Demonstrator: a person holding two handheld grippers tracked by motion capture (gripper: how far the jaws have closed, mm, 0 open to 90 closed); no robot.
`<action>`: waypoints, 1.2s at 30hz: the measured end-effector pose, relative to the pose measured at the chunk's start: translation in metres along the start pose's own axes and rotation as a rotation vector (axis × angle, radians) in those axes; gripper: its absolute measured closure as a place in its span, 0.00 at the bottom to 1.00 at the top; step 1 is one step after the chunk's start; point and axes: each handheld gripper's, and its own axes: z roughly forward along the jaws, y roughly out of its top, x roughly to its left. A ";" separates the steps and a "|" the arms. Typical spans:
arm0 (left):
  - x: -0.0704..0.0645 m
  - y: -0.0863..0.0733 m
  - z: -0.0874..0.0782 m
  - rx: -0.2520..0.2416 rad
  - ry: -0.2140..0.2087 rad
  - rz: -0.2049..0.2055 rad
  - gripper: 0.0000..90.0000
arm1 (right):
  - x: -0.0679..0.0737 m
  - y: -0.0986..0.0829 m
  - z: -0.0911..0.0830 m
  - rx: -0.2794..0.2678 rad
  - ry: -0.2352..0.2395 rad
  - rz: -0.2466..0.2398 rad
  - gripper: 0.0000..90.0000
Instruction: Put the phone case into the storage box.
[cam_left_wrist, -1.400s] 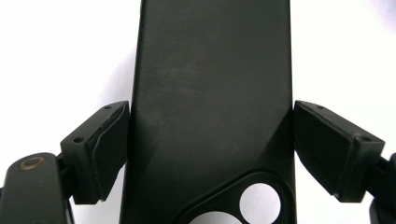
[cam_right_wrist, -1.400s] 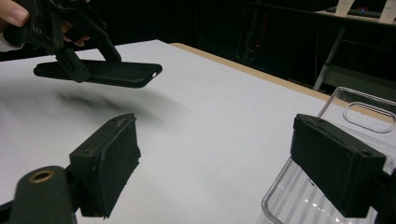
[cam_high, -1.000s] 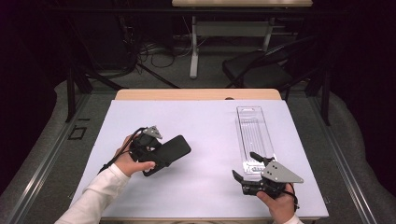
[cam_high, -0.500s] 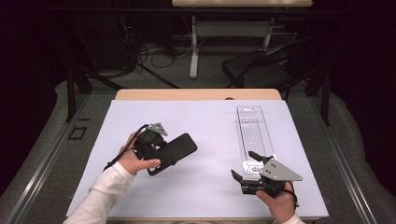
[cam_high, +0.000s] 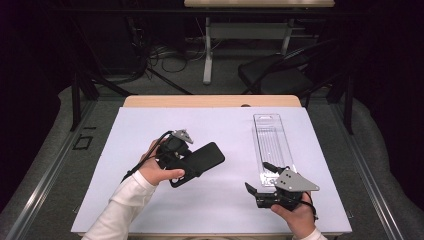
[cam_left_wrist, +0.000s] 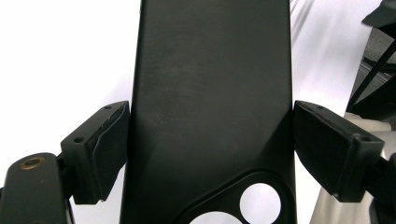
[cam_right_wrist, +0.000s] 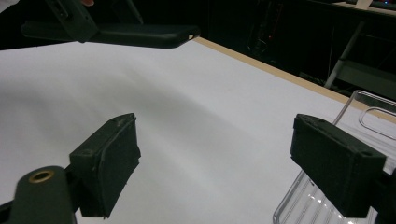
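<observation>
A black phone case (cam_high: 202, 161) is held just above the white table at centre left, camera cut-out toward the hand. My left gripper (cam_high: 186, 165) is shut on it. In the left gripper view both pads (cam_left_wrist: 109, 149) press the case's (cam_left_wrist: 210, 93) long edges. My right gripper (cam_high: 256, 176) stands open near the front right with nothing between its jaws. A clear plastic package tray (cam_high: 272, 142) lies lengthwise just beyond it. In the right gripper view the tray (cam_right_wrist: 369, 116) sits behind the right jaw, and the black case (cam_right_wrist: 144, 35) hangs at the far upper left.
A white sheet (cam_high: 150, 125) covers the table, with a bare wooden strip (cam_high: 210, 101) along the far edge. Beyond the table are dark floor, cables and a chair (cam_high: 280, 75).
My left gripper has carried the black case a little to the right, toward the table's middle. The right gripper has stayed almost still.
</observation>
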 end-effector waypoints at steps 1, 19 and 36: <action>-0.001 0.001 0.000 -0.001 0.002 0.000 0.16 | 0.001 0.001 0.001 0.002 0.004 -0.005 0.16; 0.005 -0.004 -0.004 0.011 -0.009 -0.018 0.16 | 0.011 0.017 0.012 0.050 0.024 -0.150 0.16; -0.001 -0.005 -0.007 0.009 -0.003 -0.020 0.16 | 0.012 0.045 0.025 0.091 0.088 -0.292 0.18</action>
